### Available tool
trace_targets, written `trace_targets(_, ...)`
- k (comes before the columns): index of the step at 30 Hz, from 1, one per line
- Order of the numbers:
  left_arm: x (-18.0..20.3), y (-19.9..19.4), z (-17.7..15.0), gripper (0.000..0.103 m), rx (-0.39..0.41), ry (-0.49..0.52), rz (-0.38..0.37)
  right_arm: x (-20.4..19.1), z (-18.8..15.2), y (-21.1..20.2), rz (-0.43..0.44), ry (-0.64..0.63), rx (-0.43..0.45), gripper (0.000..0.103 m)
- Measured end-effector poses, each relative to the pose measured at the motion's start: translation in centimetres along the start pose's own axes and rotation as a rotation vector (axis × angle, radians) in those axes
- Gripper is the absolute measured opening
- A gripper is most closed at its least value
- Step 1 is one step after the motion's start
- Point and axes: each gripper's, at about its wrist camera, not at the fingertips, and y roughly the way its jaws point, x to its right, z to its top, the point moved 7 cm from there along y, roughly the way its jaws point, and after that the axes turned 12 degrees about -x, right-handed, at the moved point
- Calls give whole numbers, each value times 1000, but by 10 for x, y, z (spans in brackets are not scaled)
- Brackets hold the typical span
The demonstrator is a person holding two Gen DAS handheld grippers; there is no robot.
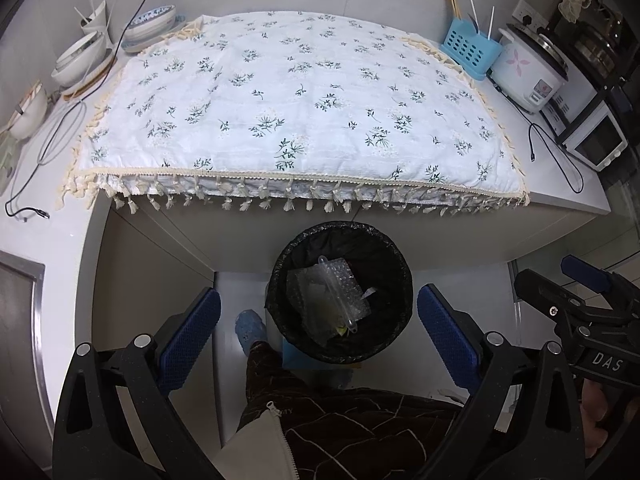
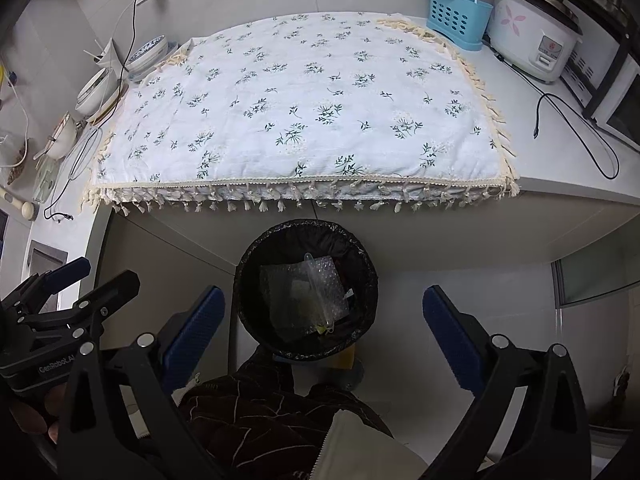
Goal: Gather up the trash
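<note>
Both of my grippers hang low over my own lap, above the dark patterned trousers [image 1: 340, 420]. On the left gripper [image 1: 319, 332] the blue pads [image 1: 192, 336] stand wide apart with nothing between them, and the right gripper [image 2: 324, 334] is spread just as wide and equally empty. Between the fingers of each, down on the floor, sits the black-lined trash bin [image 1: 400, 276] (it stands in front of the counter edge, just ahead of my knees). Inside it lie crumpled bubble wrap [image 1: 340, 280] and a clear plastic tube [image 1: 336, 292], with a scrap of something yellow near the tube's lower end. Above, a white floral cloth [image 1: 296, 104] with tassels covers the counter [image 1: 560, 184]. Stacked bowls [image 1: 80, 56] sit to its left; a blue utensil holder [image 1: 470, 50] and a rice cooker [image 1: 528, 76] stand to its right.
</note>
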Motion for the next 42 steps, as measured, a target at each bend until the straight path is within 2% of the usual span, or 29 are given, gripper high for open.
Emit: trace_targets(42,0,0,-3,97,-14,4,5,1,-3,2,-3,-16,-6,95)
